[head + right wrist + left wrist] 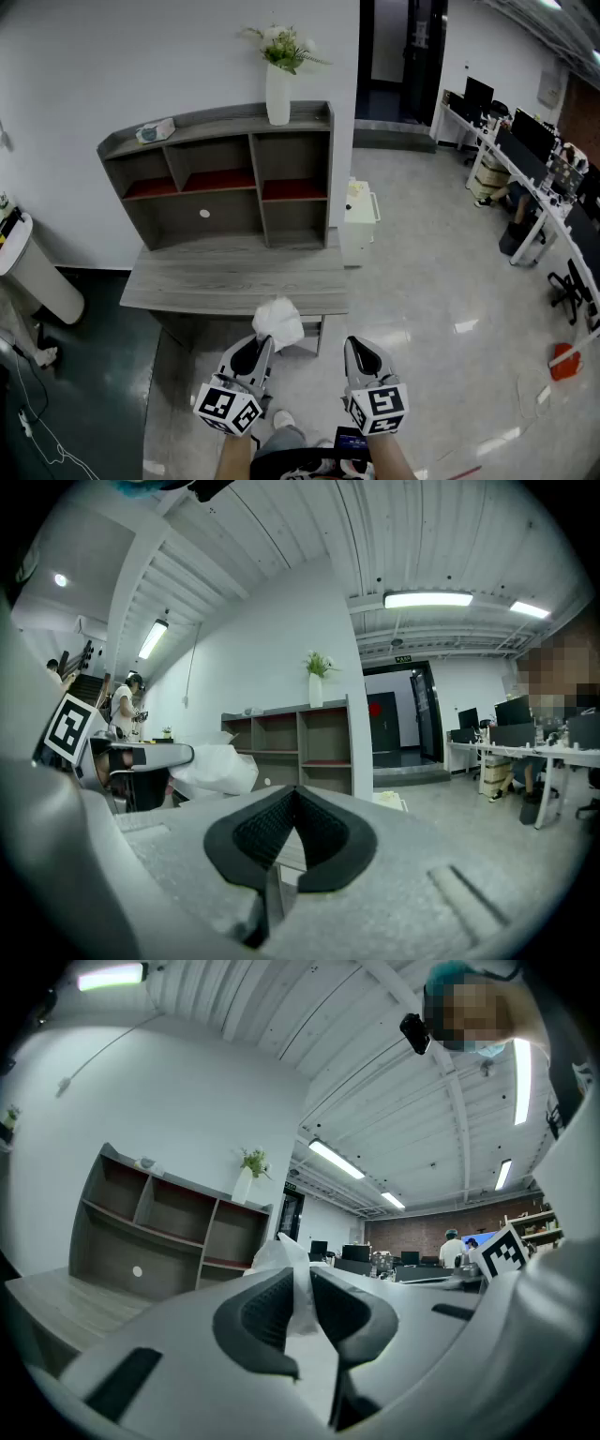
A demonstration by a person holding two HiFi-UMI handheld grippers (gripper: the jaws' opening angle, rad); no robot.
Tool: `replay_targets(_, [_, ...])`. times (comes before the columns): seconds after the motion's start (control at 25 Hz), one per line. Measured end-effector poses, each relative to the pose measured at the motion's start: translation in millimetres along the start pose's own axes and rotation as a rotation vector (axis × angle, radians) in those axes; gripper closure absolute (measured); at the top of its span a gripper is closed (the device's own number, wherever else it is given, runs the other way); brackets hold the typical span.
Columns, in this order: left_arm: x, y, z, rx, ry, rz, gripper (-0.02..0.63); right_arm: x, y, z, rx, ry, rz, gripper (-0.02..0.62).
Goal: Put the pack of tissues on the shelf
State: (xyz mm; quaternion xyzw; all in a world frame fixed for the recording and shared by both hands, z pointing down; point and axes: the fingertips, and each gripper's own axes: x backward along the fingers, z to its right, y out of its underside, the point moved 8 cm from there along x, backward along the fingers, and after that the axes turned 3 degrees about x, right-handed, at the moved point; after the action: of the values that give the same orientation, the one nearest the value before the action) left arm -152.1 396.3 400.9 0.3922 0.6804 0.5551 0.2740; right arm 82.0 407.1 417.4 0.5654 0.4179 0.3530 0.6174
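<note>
L gripper [262, 345] jaws nearly shut, pinching tissue pack [278, 323]; R gripper [361, 349] jaws shut, empty.

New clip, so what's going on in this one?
A person stands facing a grey desk that carries a shelf, with a gripper in each hand. The left gripper is clamped on a white pack of tissues, held up near the desk's front edge and not yet on the shelf. The right gripper is shut with nothing in it. A white vase of greenery stands on top of the shelf.
</note>
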Motion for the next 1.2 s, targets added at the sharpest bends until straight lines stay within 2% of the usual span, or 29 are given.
replay_targets(0.4, [0.7,-6.3,12.7,-0.007,-0.010,0.015,0.560,9.5,-5.5,7.6,-0.002,-0.014,0.014,0.591])
replay_targets(0.6, [-2.1,-8.4,17.4,-0.014,-0.013,0.023,0.560,12.8,-7.6,19.6,-0.056,-0.011,0.035,0.591])
replay_targets(0.8, [-5.6,-8.2,12.8,-0.003,-0.038,0.027,0.561,8.8,-14.3,25.0,-0.045,-0.074,0.055,0.591])
replay_targets(1.04, [-42.7,-2.3,-2.6,0.009,-0.032,0.034,0.561,-18.1,-12.2,43.0,-0.097,-0.166,0.015,0.591])
replay_targets(1.2, [-81.6,1.8,-26.0,0.027,-0.021,0.027,0.562,-57.6,-9.4,64.1,-0.078,-0.137,-0.051,0.591])
